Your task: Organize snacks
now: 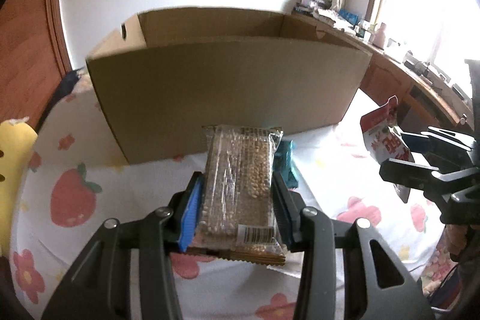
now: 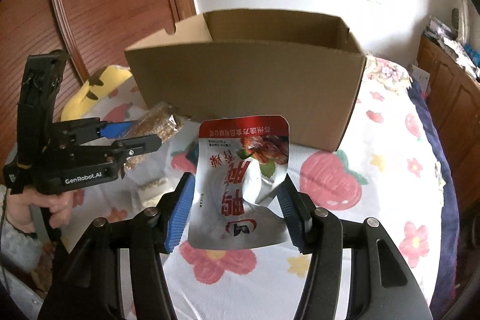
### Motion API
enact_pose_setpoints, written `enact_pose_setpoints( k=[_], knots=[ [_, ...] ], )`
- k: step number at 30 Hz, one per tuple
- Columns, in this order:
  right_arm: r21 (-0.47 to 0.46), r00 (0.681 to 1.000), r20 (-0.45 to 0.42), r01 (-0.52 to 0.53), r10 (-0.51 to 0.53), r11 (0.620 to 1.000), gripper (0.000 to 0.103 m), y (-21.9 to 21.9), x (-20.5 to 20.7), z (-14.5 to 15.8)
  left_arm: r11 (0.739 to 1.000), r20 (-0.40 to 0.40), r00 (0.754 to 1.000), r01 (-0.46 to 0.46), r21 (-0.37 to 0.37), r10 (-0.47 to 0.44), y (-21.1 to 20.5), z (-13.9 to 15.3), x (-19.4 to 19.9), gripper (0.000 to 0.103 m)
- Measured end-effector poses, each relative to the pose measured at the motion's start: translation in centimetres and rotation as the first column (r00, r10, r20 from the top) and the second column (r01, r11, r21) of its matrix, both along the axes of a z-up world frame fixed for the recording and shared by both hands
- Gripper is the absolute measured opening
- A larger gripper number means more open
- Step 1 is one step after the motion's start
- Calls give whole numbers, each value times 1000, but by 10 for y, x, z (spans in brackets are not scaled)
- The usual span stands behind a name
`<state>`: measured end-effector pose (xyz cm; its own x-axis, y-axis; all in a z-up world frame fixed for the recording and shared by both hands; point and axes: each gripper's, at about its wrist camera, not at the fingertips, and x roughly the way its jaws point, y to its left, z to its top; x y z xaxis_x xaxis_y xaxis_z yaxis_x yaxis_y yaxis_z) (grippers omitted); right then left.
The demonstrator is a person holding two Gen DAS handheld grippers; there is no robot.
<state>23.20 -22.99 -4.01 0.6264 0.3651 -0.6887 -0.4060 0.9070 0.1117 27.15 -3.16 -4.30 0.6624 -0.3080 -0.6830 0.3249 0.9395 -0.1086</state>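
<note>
— What is noted of the grain bar packet?

— A clear wrapper is seen, tan puffed grains inside, a barcode at the near end. It is held lengthwise, raised above the bedspread, just short of the cardboard box.

— And the pouch?

— Silver and red foil, printed with red characters and a meat picture. It is held upright, slightly crumpled, in front of the box.

— The box itself?

— Plain brown, open-topped, set on the bed. Its inside is hidden by the near wall.
</note>
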Motion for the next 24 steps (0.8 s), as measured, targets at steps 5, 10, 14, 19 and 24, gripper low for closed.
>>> enact_pose_setpoints(
  k=[5,10,14,19,24],
  knots=[
    [8,999,37,-6,5,1000,57,-4,-4,16,1000,45,999,12,-9,-11,1,23,-9,43],
    [10,996,84,-19,18,1000,57,-2,-4,38,1000,105,994,18,4,-18,1,45,-15,43],
    [20,993,117,-29,27,999,57,1,-2,53,1000,136,990,21,5,-21,1,60,-10,43],
    [22,988,147,-43,39,999,57,6,5,67,1000,173,985,21,-14,-19,6,78,-7,43],
    [14,984,172,-55,52,998,57,11,13,76,1000,219,976,20,-22,-14,10,99,2,43]
  ],
)
